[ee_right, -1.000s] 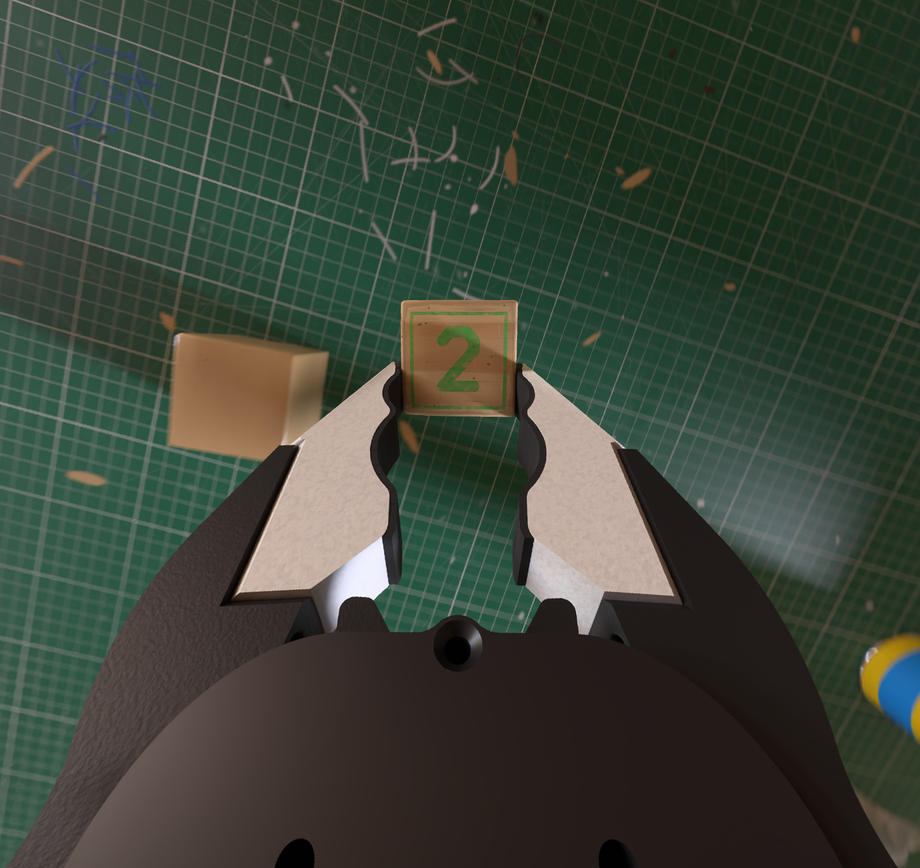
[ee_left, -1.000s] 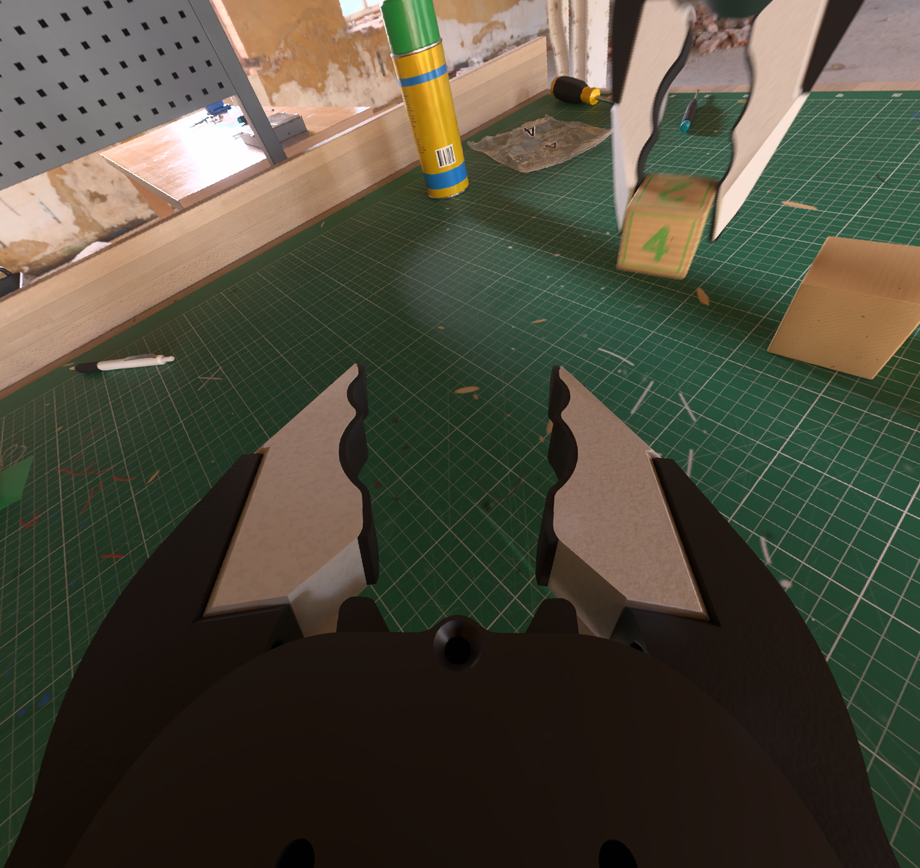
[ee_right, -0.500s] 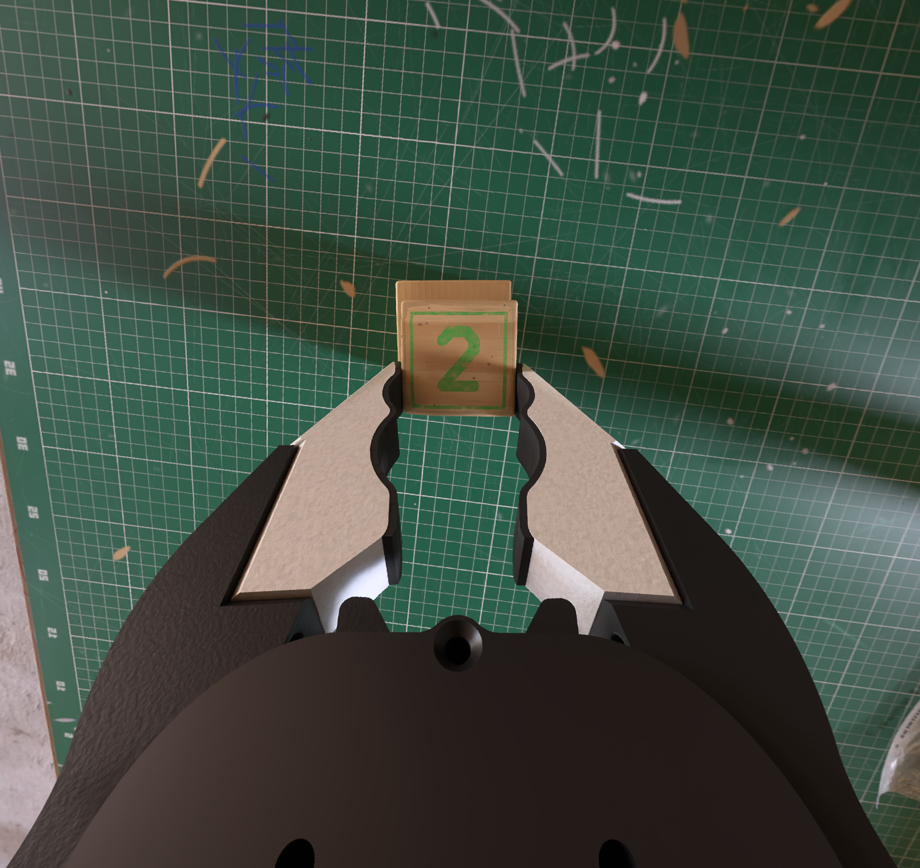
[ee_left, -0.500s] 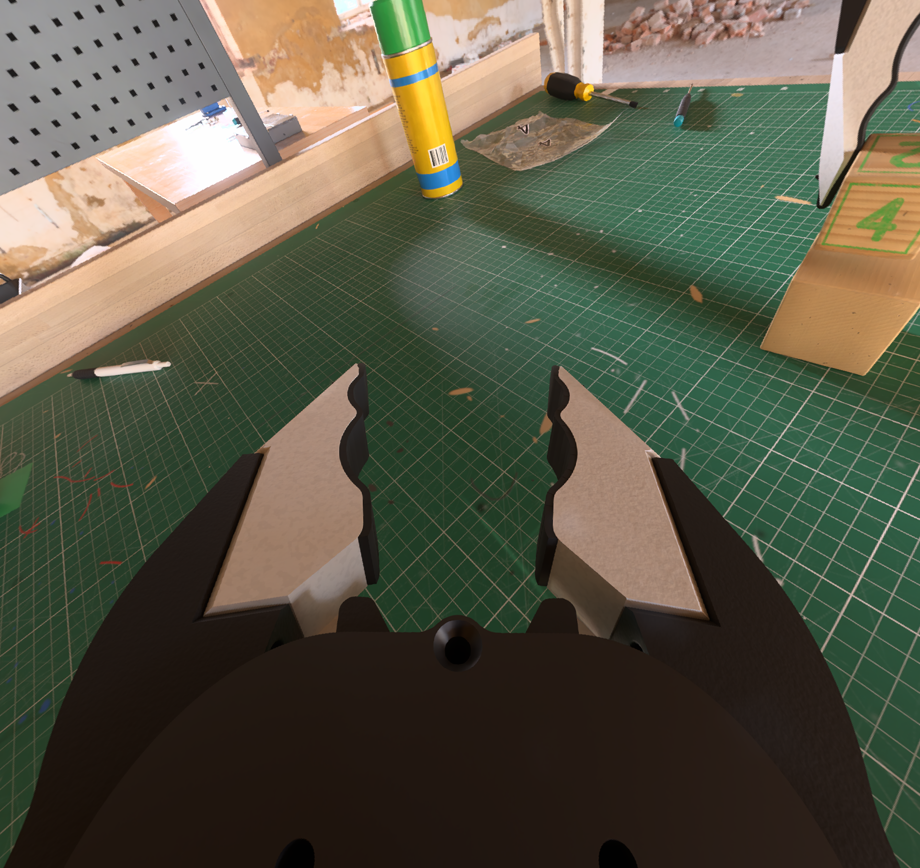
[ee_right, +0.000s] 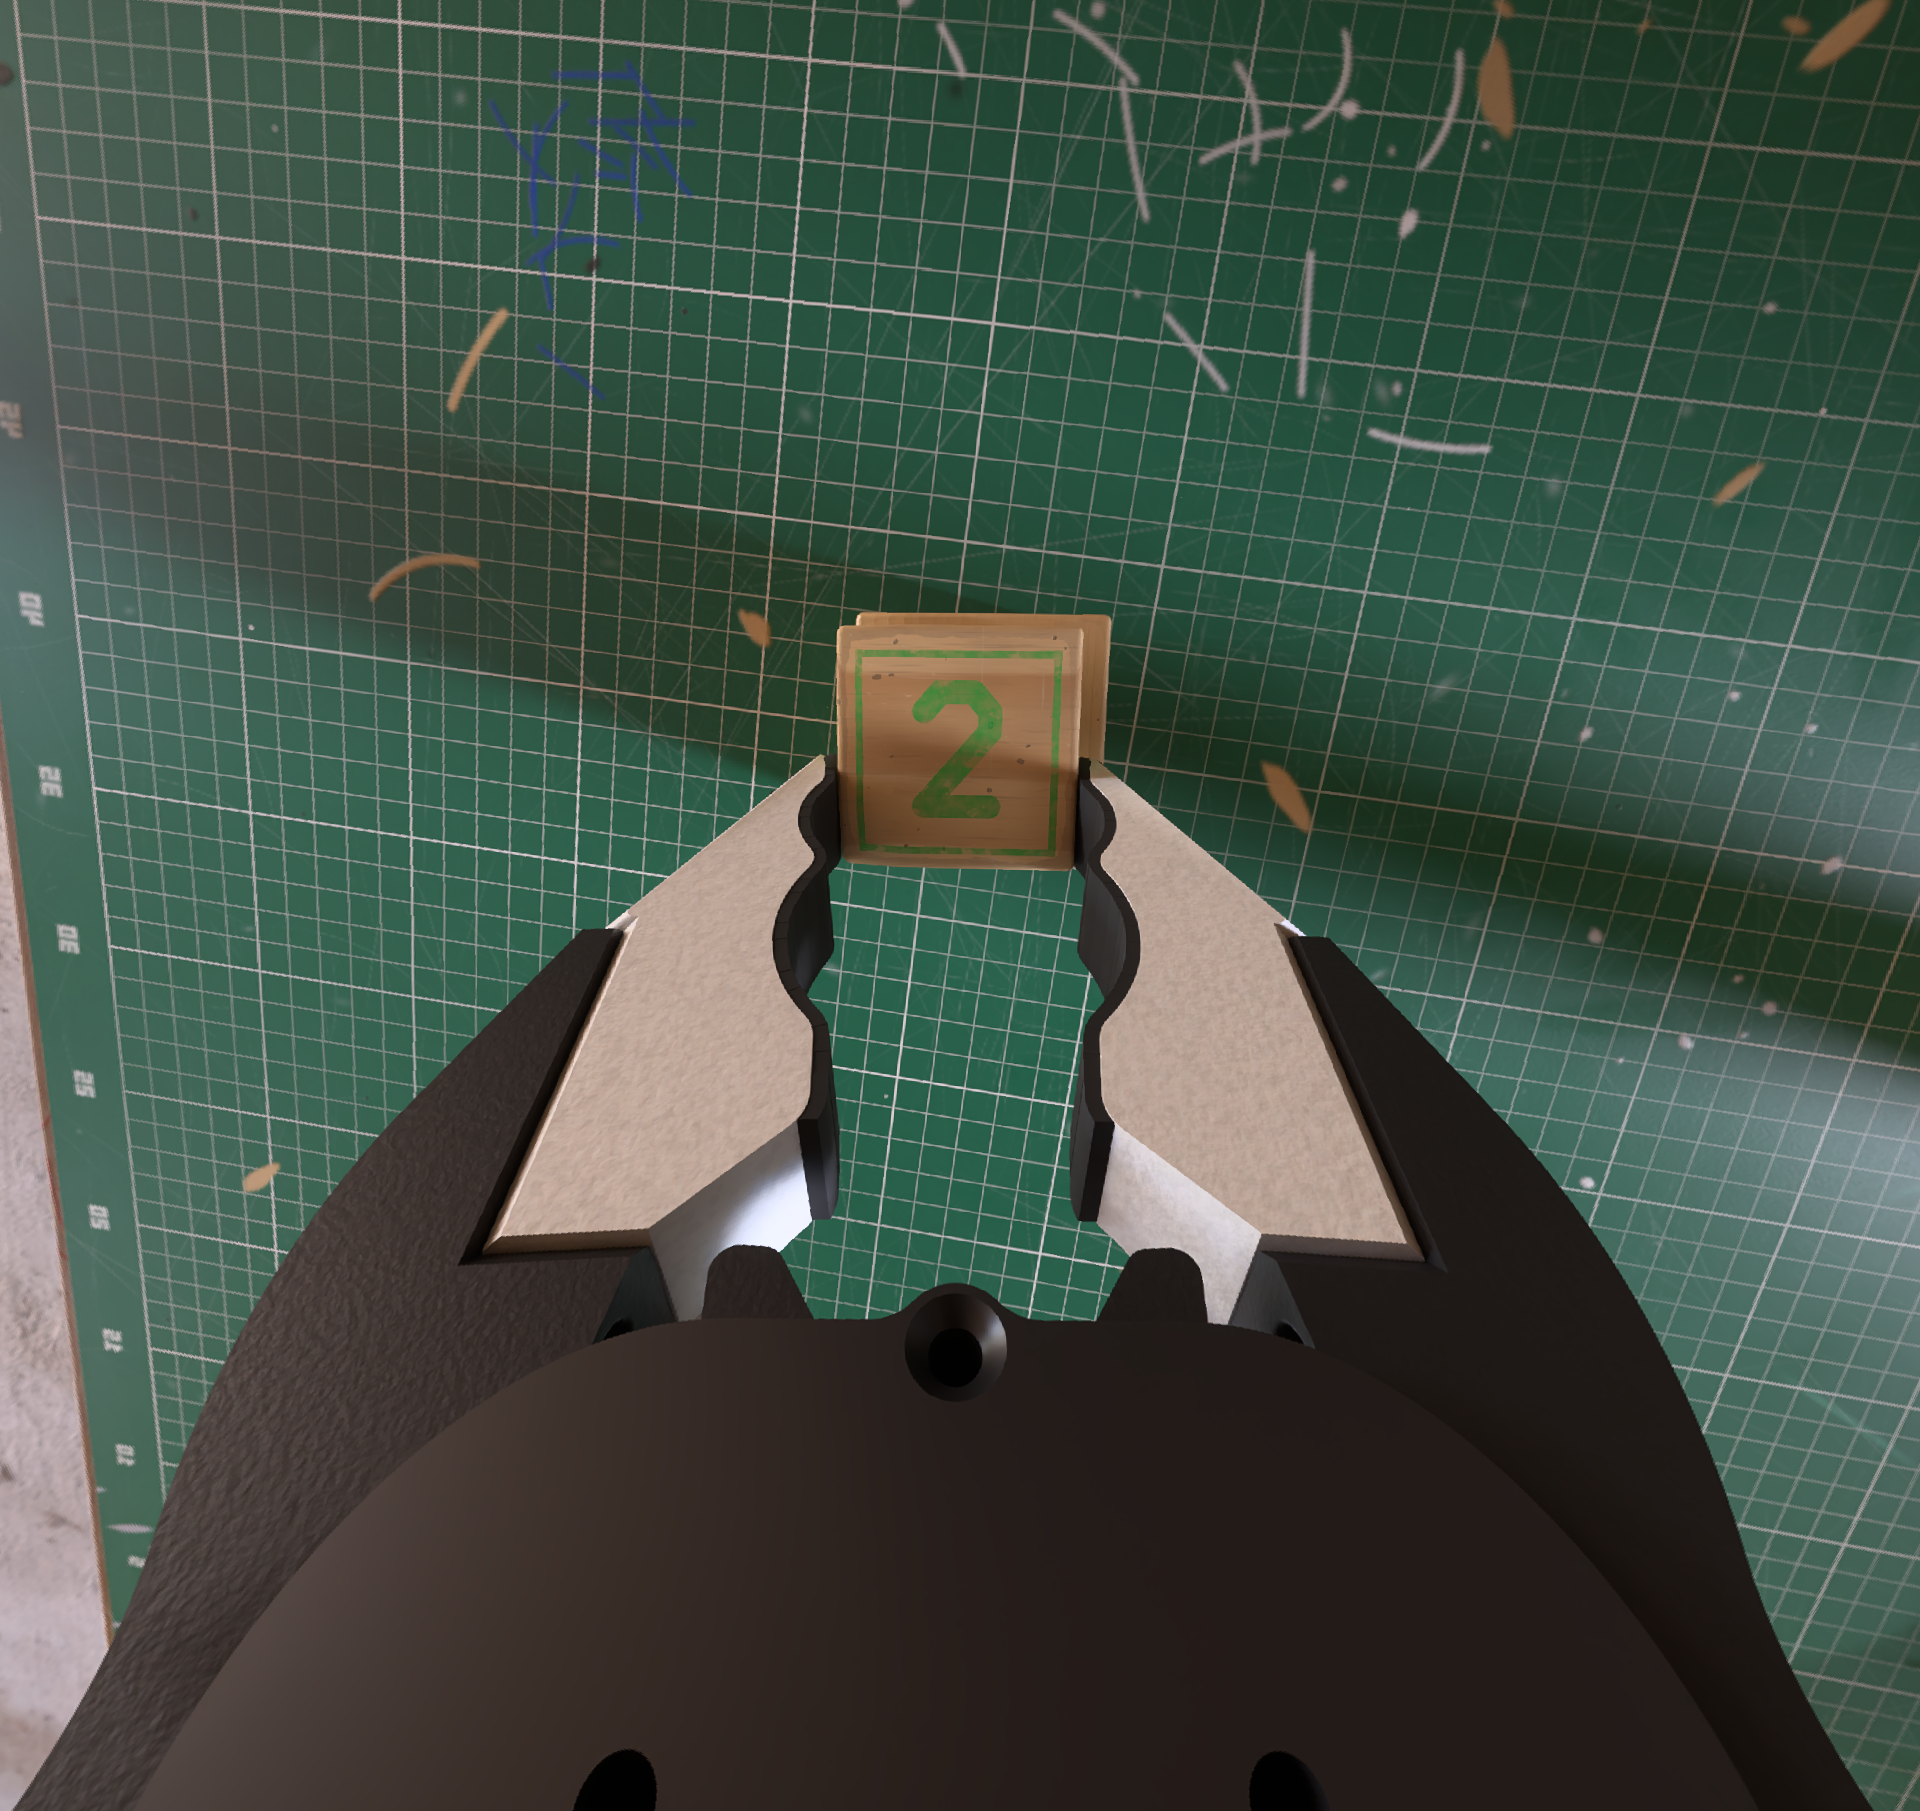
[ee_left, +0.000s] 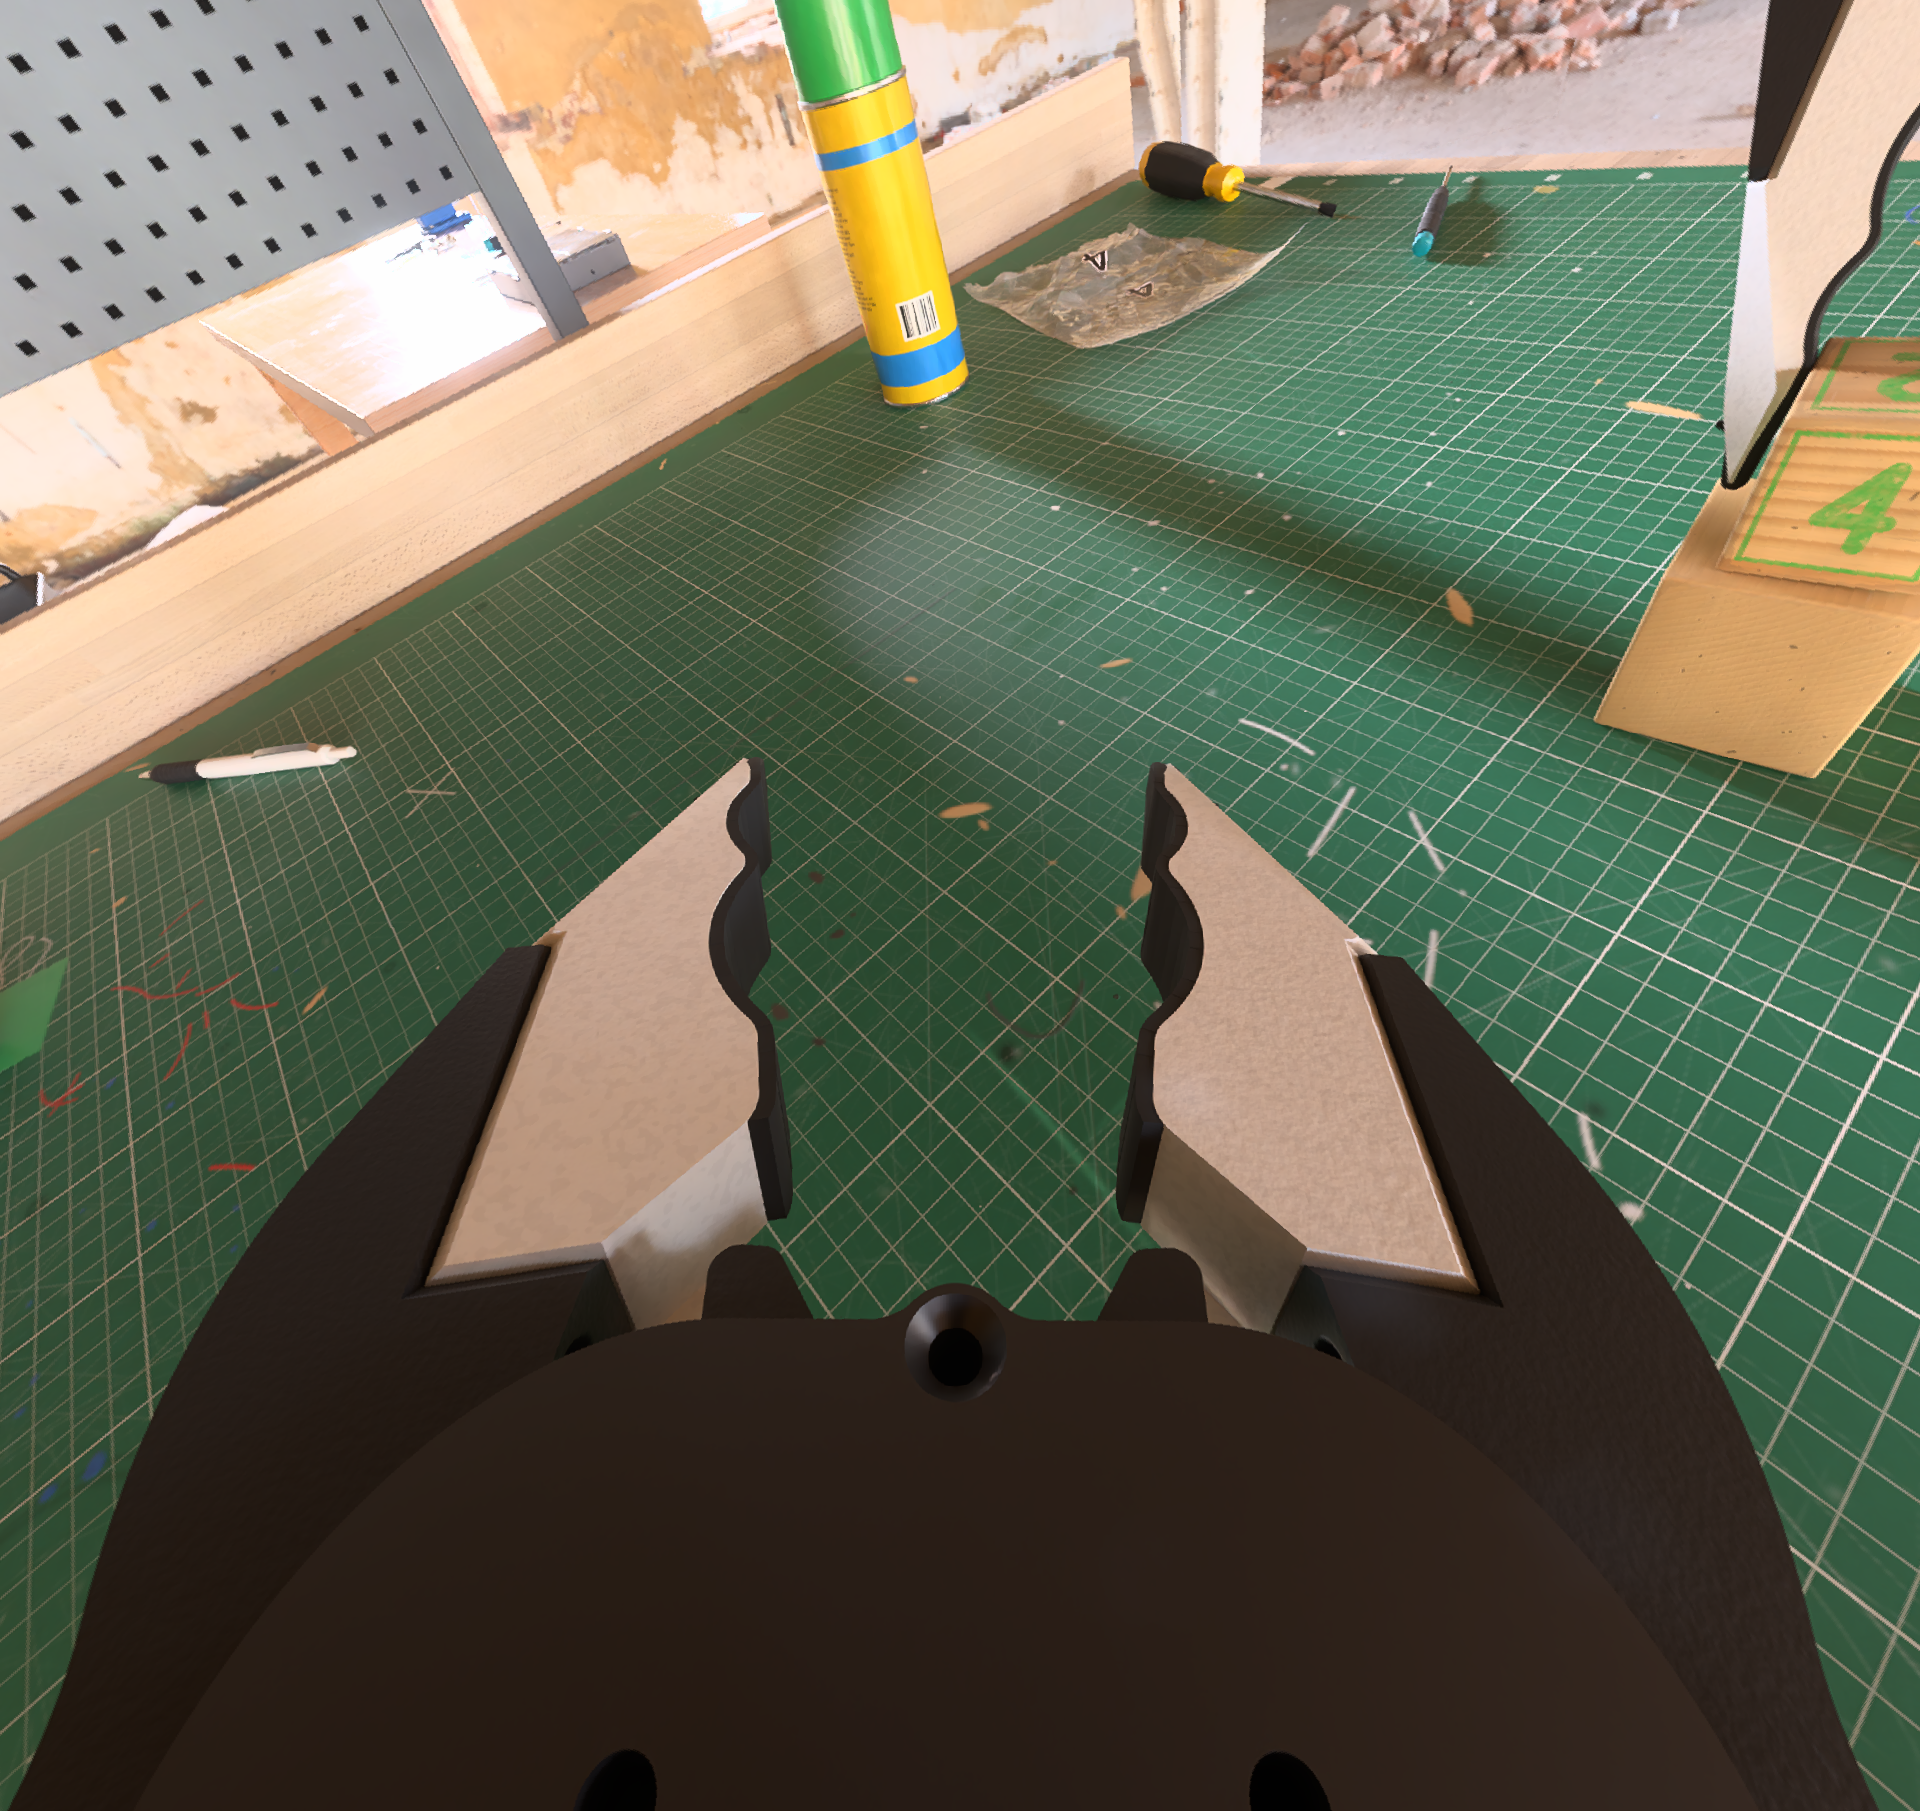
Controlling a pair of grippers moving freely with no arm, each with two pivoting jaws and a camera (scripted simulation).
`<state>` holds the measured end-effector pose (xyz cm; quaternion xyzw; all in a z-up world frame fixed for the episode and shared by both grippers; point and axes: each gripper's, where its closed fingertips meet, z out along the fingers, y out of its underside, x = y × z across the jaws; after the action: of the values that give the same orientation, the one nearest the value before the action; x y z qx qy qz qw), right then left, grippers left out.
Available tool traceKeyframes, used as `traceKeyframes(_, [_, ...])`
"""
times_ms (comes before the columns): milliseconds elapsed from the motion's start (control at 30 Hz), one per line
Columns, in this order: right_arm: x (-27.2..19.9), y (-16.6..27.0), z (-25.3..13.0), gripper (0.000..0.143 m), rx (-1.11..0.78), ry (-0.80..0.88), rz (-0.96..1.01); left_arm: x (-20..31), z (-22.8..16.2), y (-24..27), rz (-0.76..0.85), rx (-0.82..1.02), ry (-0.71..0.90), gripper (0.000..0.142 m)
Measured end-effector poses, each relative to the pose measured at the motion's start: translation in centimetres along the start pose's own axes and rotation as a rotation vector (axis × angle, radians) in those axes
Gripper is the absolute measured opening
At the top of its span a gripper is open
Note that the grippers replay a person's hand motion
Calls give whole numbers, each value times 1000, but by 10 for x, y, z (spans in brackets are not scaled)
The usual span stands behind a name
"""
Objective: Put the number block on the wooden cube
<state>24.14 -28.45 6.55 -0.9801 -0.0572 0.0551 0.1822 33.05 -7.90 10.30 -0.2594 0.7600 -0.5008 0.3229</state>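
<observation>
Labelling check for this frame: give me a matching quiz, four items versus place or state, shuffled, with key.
Items:
1. number block
2. left gripper
3. spray can
4. white pen

States:
A. lying flat on the mat by the wooden rail
B. open, nothing between its fingers
C. standing upright
D. gripped over the wooden cube by the right gripper

Pairs: 1-D, 2-B, 3-C, 4-A

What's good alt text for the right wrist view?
Looking straight down, the right gripper is shut on the number block, its green-printed top face up, directly over the wooden cube, of which only slivers show behind it. Beneath lies a green cutting mat strewn with wood chips and scratches.
</observation>
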Motion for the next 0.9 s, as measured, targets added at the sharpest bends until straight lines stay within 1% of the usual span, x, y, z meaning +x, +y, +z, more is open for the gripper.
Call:
traceKeyframes(267, [0, 1, 1, 44, 12, 8, -34, 0, 2, 4, -3, -12, 2, 73])
traceKeyframes(900, [0, 0, 1, 44, 41, 17, -31, 2, 4, 5, 1, -20, 8, 73])
